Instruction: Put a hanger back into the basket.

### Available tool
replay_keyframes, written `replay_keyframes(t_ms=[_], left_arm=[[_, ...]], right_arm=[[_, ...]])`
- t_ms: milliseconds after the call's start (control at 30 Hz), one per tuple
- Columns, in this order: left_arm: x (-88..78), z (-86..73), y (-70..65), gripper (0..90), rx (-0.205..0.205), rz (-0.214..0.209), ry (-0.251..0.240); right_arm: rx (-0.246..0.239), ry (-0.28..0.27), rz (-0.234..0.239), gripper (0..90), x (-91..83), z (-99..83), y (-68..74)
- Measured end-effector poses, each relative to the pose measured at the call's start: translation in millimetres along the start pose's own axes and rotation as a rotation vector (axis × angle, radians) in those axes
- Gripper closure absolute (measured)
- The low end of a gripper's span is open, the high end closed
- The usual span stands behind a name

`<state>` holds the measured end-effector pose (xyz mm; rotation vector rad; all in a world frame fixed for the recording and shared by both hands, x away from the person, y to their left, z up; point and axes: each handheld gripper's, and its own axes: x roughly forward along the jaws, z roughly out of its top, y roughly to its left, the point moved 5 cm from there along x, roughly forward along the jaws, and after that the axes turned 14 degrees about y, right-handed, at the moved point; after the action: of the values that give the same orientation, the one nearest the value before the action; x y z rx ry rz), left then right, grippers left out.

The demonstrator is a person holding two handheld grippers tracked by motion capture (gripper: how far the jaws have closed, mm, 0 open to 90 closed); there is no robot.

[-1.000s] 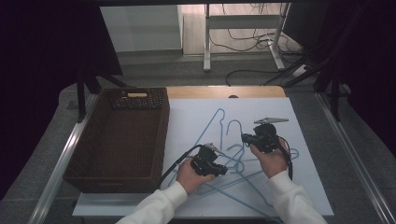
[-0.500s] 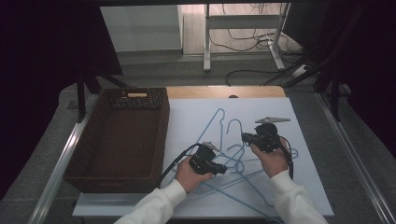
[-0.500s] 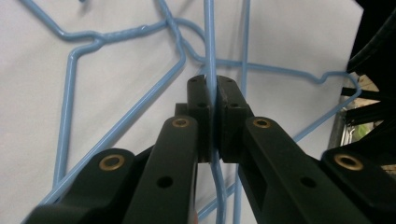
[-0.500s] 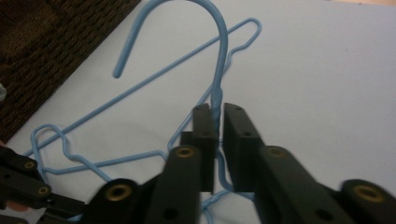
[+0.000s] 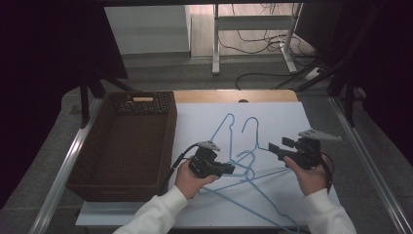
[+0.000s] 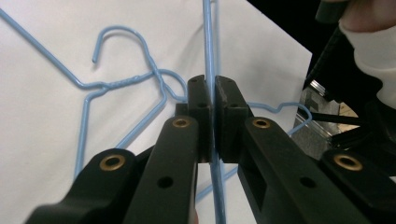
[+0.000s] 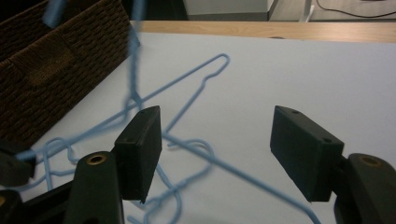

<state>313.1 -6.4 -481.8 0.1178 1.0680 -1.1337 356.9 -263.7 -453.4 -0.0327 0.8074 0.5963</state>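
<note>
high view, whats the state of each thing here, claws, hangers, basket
left claw: shut on a blue wire hanger
right claw: open, jaws just opened, nothing gripped
other blue hangers: lying tangled on the white sheet
brown wicker basket: upright, looks empty

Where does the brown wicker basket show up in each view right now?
High view: wicker basket at left of centre, on the table beside the white sheet.
Left gripper view: not in it.
Right gripper view: upper left corner, beyond the left jaw.
Shared landmark: the tangle of blue wire hangers on the white sheet.
</note>
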Motion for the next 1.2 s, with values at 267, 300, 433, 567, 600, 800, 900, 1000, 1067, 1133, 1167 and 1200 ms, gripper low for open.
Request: replay_keyframes(t_ms=[267, 300, 433, 567, 600, 800, 900, 1000, 1067, 1133, 1167, 1200], left_arm=[[-22.8, 1.6, -8.4, 86.8, 0.027, 0.011, -0.007], [-30.9, 0.9, -9.8, 86.8, 0.031, 0.004, -0.01], [-45.3, -3.6, -9.5, 86.8, 0.013, -0.041, -0.014], [-54.6, -6.3, -9.8, 86.7, 0.025, -0.008, 0.001], [-63.9, -7.1, -8.9, 86.7, 0.017, -0.015, -0.008], [-95.4, -11.9, -1.0, 86.7, -0.007, -0.002, -0.049], [-119.3, -20.6, 3.3, 86.8, -0.021, 0.017, -0.082], [-140.5, -30.9, 8.7, 86.8, -0.038, 0.034, -0.121], [-155.8, -41.0, 14.9, 86.8, -0.06, 0.046, -0.149], [-170.0, -53.1, 22.7, 86.7, -0.085, 0.062, -0.172], [-176.8, -59.6, 27.0, 86.8, -0.098, 0.069, -0.182], [-189.7, -71.8, 35.3, 86.8, -0.124, 0.091, -0.207]], right_arm=[[0.028, -0.011, -0.014, 32.9, -17.9, -21.0, -19.5], [0.033, -0.013, -0.018, 32.9, -19.1, -22.1, -21.7], [0.049, -0.011, -0.03, 32.9, -21.8, -26.0, -28.4], [0.052, -0.004, -0.037, 33.0, -20.6, -27.8, -31.9], [0.052, -0.003, -0.036, 32.9, -20.3, -27.8, -32.0], [0.041, 0.001, -0.038, 33.0, -17.2, -26.2, -30.1], [0.036, 0.013, -0.039, 33.0, -14.6, -27.0, -29.5], [0.036, 0.016, -0.043, 33.1, -13.1, -27.5, -29.6], [0.038, 0.017, -0.042, 33.1, -13.0, -27.7, -29.3], [0.036, 0.016, -0.047, 33.1, -13.4, -27.8, -29.5], [0.036, 0.016, -0.048, 33.1, -13.4, -27.7, -29.5], [0.035, 0.018, -0.048, 33.1, -13.3, -27.7, -29.5]])
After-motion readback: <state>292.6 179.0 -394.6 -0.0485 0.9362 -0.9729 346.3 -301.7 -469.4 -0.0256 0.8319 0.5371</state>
